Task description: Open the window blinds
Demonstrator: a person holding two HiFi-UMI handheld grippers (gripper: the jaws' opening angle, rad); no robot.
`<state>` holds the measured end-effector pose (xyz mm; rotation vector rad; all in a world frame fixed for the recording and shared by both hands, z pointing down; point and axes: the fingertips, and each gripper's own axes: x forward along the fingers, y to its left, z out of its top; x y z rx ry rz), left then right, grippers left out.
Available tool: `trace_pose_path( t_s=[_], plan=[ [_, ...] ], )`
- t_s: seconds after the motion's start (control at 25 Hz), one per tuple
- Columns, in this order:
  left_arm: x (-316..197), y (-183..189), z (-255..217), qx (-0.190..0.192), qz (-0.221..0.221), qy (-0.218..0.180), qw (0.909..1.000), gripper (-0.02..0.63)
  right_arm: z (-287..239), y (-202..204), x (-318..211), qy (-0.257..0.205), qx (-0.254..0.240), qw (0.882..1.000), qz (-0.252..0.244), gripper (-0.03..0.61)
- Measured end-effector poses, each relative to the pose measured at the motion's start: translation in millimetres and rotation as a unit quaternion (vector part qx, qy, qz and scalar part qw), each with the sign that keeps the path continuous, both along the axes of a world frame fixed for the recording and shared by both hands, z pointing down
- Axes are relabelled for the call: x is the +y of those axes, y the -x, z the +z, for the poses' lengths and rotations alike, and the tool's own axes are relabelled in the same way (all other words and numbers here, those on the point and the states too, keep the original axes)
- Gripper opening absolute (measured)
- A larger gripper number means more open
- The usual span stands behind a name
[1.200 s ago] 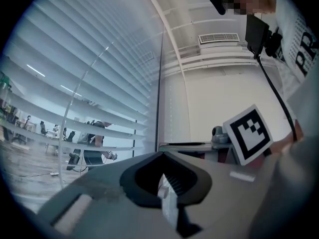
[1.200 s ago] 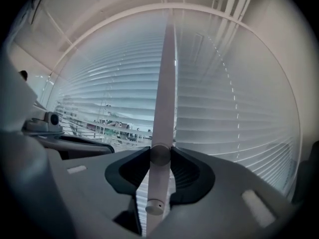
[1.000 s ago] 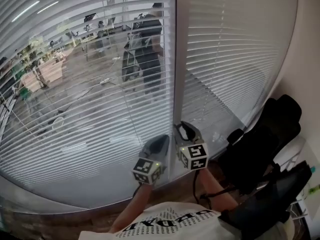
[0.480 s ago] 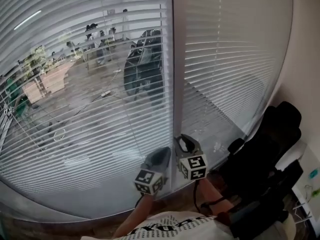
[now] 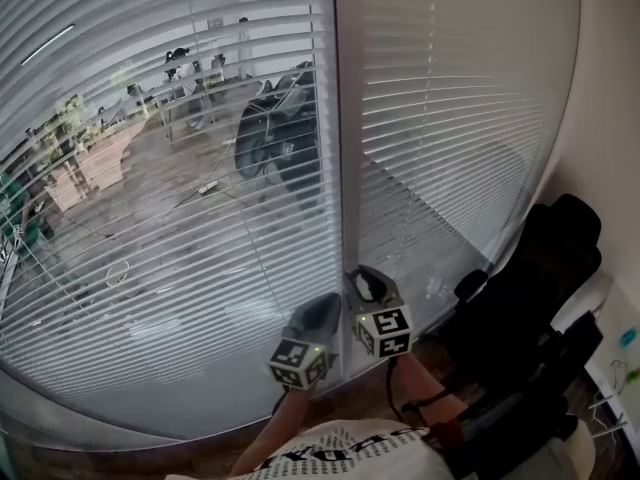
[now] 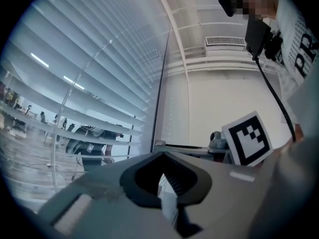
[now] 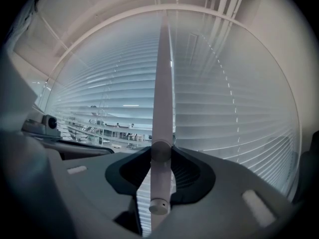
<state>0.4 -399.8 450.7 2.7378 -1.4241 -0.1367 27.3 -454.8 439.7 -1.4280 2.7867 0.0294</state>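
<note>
At the foot of the window, where the upright frame post (image 5: pixel 345 118) parts the two blinds, the person holds both grippers level and side by side. The right gripper (image 7: pixel 160 156) has its jaws clamped on the white tilt wand (image 7: pixel 162 103). The wand hangs straight down in front of the post, its capped end just below the jaws. The left gripper (image 6: pixel 162 176) sits just beside it with its jaws brought together and nothing I can make out between them.

The left blind (image 5: pixel 170 198) has its slats turned flat, so the office beyond shows plainly through the gaps; that half looks done. The right blind (image 5: pixel 470 118) has slats angled nearly shut, a pale sheet with little visible behind it. I'd judge the job about halfway done. What remains is twisting the wand, if it serves the right blind, to open those slats.
</note>
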Motion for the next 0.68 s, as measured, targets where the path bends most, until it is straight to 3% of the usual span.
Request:
trace_pose_path(
  t_s=[0.68],
  plan=[
    [-2.0,1.8,-5.1,-0.004,-0.004,0.005,1.0,-0.008,-10.0,3.4,0.1,-0.01,0.0,1.0,-0.007,0.123]
  ],
)
